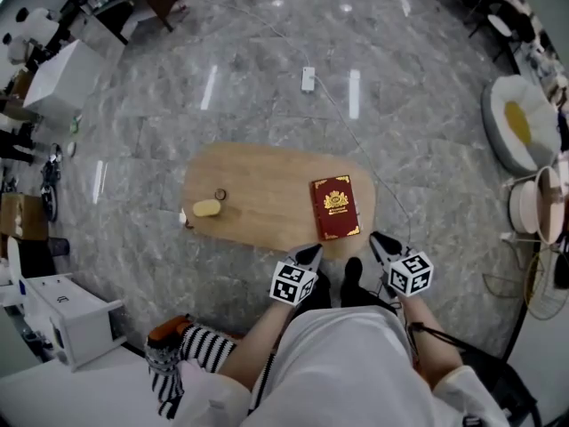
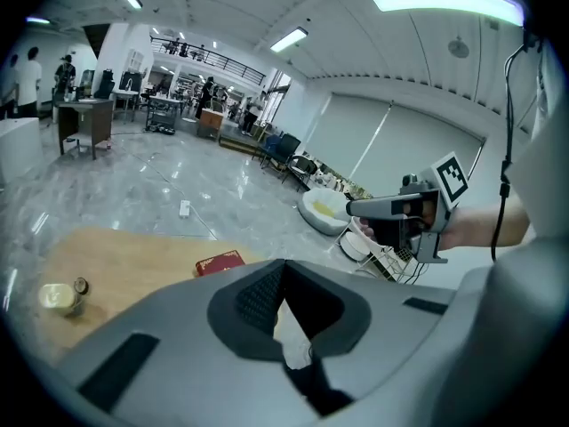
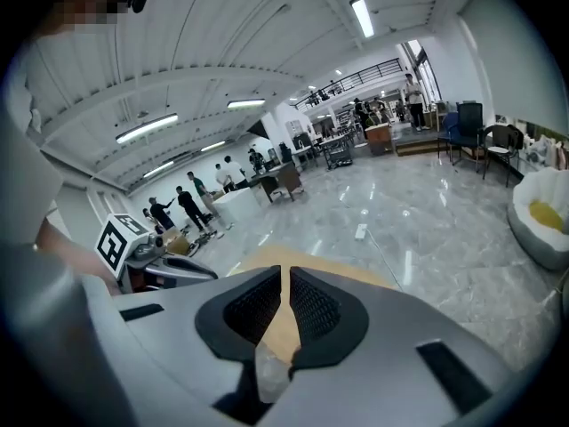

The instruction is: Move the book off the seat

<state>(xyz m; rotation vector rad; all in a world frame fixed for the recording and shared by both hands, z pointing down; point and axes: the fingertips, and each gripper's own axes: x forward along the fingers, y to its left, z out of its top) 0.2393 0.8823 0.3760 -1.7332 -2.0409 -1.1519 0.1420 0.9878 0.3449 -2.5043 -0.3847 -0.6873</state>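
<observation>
A red book (image 1: 336,206) with gold print lies flat on the right end of the oval wooden seat (image 1: 258,194). Both grippers hang near the seat's front edge, close to my body and off the book. My left gripper (image 1: 313,253) is shut and empty. My right gripper (image 1: 374,237) is closed to a thin slit with nothing in it. In the left gripper view the book (image 2: 219,261) shows just above the closed jaws of the left gripper (image 2: 283,263), with the right gripper (image 2: 351,207) off to the right. In the right gripper view the right gripper (image 3: 285,269) points over the seat (image 3: 277,254).
A small yellow object (image 1: 206,208) and a ring (image 1: 220,194) sit on the seat's left part. A power strip (image 1: 308,79) with its cable lies on the marble floor beyond. A white round chair (image 1: 520,123) stands at the right, a white box (image 1: 62,314) at the left.
</observation>
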